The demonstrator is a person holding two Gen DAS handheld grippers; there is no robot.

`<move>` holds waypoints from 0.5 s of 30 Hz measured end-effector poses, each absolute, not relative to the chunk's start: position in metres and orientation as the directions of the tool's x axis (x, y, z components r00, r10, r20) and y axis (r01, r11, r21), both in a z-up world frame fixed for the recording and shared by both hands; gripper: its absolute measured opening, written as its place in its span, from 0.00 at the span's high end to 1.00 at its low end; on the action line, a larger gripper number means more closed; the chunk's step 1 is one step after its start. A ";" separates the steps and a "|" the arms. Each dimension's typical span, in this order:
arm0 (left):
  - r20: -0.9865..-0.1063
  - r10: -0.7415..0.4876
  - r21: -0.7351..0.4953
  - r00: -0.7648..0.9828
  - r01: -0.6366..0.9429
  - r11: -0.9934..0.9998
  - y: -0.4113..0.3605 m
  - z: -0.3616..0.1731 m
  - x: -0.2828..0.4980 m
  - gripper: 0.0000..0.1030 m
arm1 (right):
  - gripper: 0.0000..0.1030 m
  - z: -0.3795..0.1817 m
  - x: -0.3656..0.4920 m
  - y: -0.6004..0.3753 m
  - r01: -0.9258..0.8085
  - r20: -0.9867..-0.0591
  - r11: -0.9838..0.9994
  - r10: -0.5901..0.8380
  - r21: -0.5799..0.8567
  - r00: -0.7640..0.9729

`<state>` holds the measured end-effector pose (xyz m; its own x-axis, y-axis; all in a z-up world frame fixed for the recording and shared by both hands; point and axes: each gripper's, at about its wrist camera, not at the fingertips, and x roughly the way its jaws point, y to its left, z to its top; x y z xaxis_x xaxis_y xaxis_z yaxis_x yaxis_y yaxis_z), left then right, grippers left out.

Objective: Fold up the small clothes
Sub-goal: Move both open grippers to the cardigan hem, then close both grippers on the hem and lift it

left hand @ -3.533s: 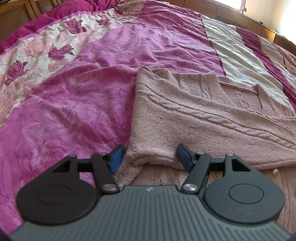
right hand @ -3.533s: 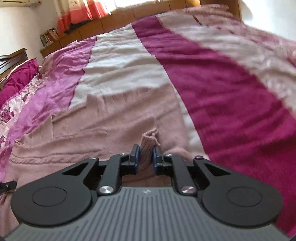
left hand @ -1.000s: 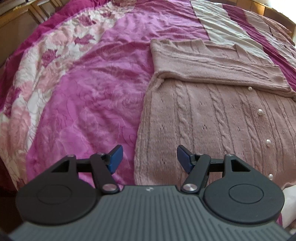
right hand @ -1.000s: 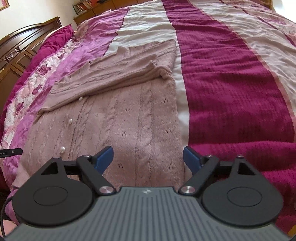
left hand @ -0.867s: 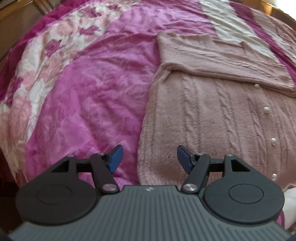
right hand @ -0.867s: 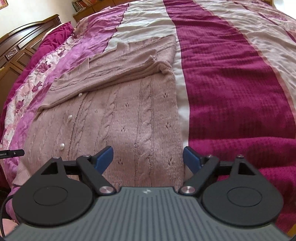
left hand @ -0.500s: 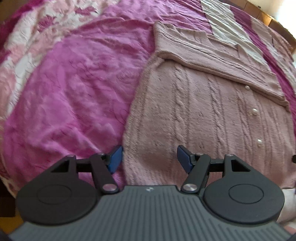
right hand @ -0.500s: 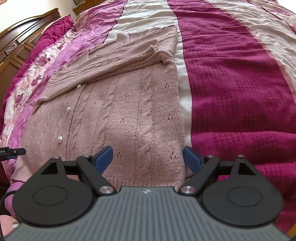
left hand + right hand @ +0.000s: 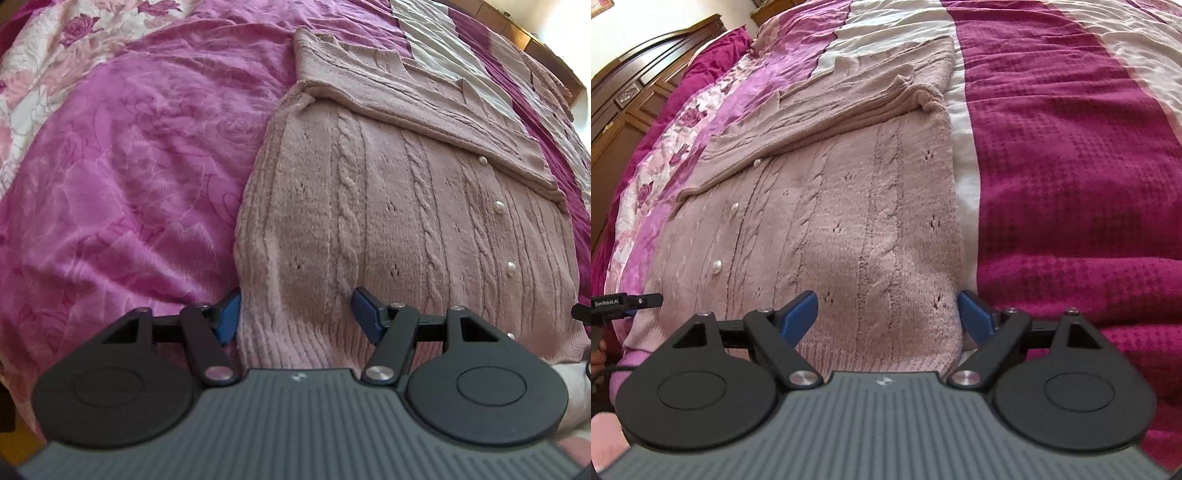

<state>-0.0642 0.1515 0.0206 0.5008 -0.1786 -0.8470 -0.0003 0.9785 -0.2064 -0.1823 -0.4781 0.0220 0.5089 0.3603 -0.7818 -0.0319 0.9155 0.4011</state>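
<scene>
A dusty-pink cable-knit cardigan (image 9: pixel 406 206) with pearl buttons lies flat on the bed, its sleeves folded across the upper part. It also shows in the right wrist view (image 9: pixel 849 221). My left gripper (image 9: pixel 295 314) is open, its blue fingers straddling the cardigan's near left hem corner. My right gripper (image 9: pixel 888 314) is open, straddling the near right hem corner. Neither holds anything.
The bed carries a magenta floral cover (image 9: pixel 129 166) on the left and a dark crimson and white striped blanket (image 9: pixel 1071 166) on the right. A dark wooden headboard (image 9: pixel 635 92) stands at the left. The left gripper's tip (image 9: pixel 628 302) shows beside the hem.
Both grippers let go of the sleeves, drew back to the cardigan's near hem, and have now lowered onto its two bottom corners, staying open.
</scene>
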 end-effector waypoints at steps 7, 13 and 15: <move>-0.861 -0.166 -0.177 0.481 0.022 0.984 0.147 0.019 -0.065 0.36 | 0.15 0.027 -0.186 -0.477 -0.020 -0.823 0.929 0.336 0.369 0.458; -0.863 -0.194 -0.198 0.467 0.042 0.979 0.145 0.016 -0.063 0.41 | 0.16 0.019 -0.184 -0.473 -0.058 -0.810 0.905 0.405 0.422 0.424; -0.857 -0.248 -0.250 0.452 0.056 0.966 0.146 0.016 -0.063 0.63 | 0.27 0.015 -0.183 -0.469 -0.078 -0.792 0.882 0.453 0.465 0.409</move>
<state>-0.0633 0.1455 0.0156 0.4516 -0.2483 -0.8570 0.0562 0.9665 -0.2505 -0.1831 -0.4695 0.0153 0.4093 0.4532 -0.7919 -0.0777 0.8821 0.4646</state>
